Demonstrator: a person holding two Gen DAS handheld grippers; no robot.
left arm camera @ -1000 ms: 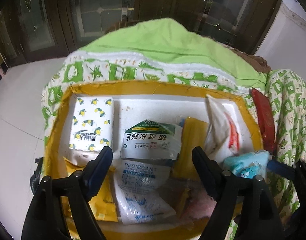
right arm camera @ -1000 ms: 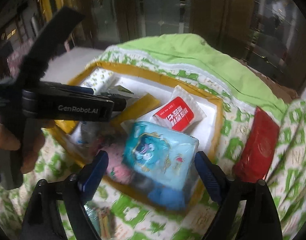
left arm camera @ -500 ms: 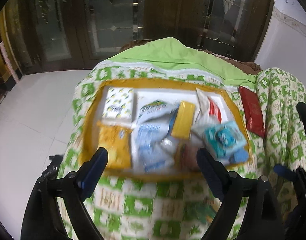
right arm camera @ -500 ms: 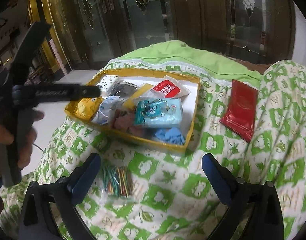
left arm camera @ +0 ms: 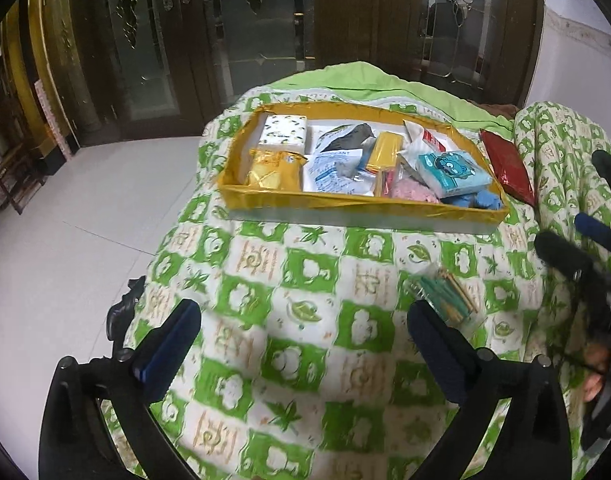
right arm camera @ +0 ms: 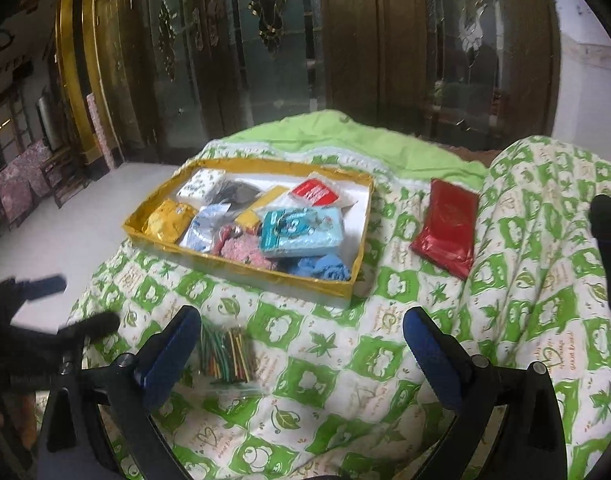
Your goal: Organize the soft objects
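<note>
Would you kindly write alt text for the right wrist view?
A yellow tray full of soft packets sits on a green-and-white quilt. A red packet lies to its right, a bag of coloured sticks nearer, by the open right gripper.

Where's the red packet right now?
In both views the red packet lies on the green quilt, outside the yellow tray, just right of it.

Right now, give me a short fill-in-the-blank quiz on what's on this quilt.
1. The red packet lies ____ the yellow tray.
2. The bag of coloured sticks rests on the ____.
3. Both the left gripper and right gripper are ____.

Missing words: outside; quilt; open
</note>
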